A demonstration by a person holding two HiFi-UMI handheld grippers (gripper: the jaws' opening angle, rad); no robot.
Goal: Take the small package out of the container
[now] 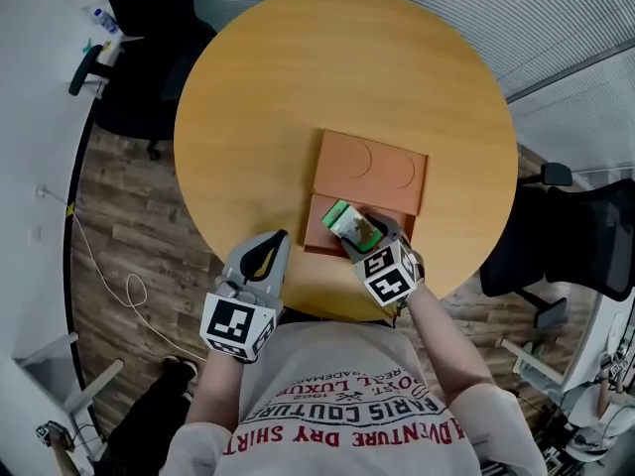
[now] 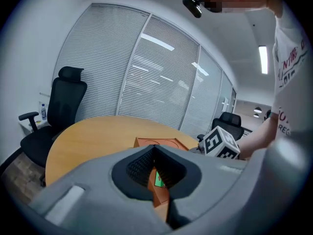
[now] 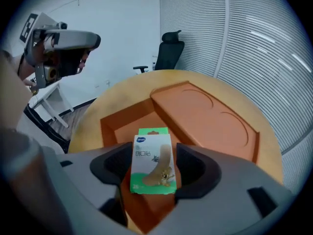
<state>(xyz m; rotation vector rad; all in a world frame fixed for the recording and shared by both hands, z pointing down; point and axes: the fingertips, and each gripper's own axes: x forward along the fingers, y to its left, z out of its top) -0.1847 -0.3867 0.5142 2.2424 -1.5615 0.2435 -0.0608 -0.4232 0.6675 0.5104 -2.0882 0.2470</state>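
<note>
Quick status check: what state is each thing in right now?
Container: near end open, lid over the far part.
Package: in the open end, between the right gripper's jaws.
Right gripper: open, straddling the package.
Left gripper: shut, empty, clear of the container.

1. Small package (image 3: 152,163): "创口贴" in blue on its white front, beneath a blue logo too small to read.
2. Shirt (image 1: 337,405): red print, seen upside down, apparently "ADVENTURE DRY SHIRT" and "COUTURE".
</note>
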